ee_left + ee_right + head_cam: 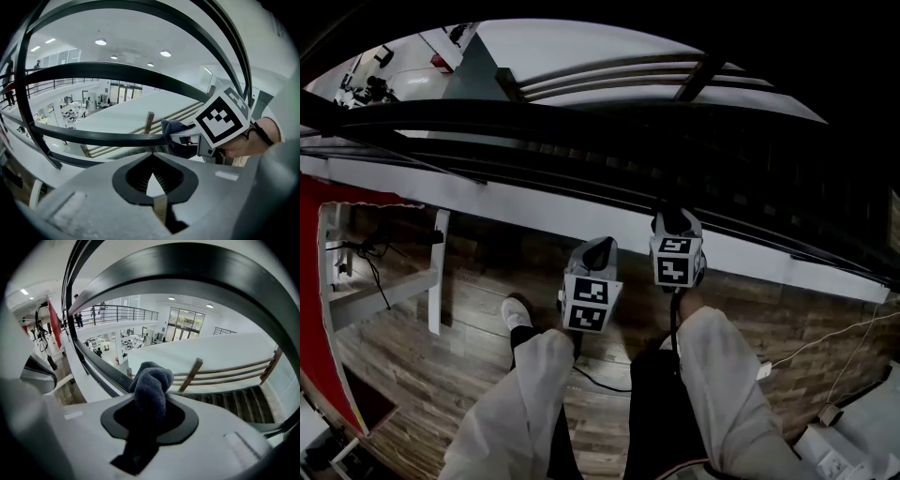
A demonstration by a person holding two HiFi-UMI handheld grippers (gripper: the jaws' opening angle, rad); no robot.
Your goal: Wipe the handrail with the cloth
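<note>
The black handrail [581, 120] runs across the top of the head view, with thinner dark bars under it. My right gripper [673, 222] reaches up to the lower bars and is shut on a dark blue-grey cloth [151, 383], which bulges out above its jaws. From the left gripper view the cloth [174, 129] lies against a rail bar [103, 138], just ahead of the right gripper [187, 138]. In the right gripper view the handrail [197, 268] arcs close overhead of the right gripper [150, 414]. My left gripper [602, 249] hangs lower and to the left, away from the rail. Its jaws [151, 180] are shut and hold nothing.
A white ledge [534, 208] runs under the railing. The person's legs in white trousers [525, 403] and a shoe [517, 313] stand on the wooden floor [422, 366]. A white table frame [437, 272], a red panel [311, 309] and floor cables [825, 352] are nearby. Beyond the rail is a drop to a lower hall [75, 110].
</note>
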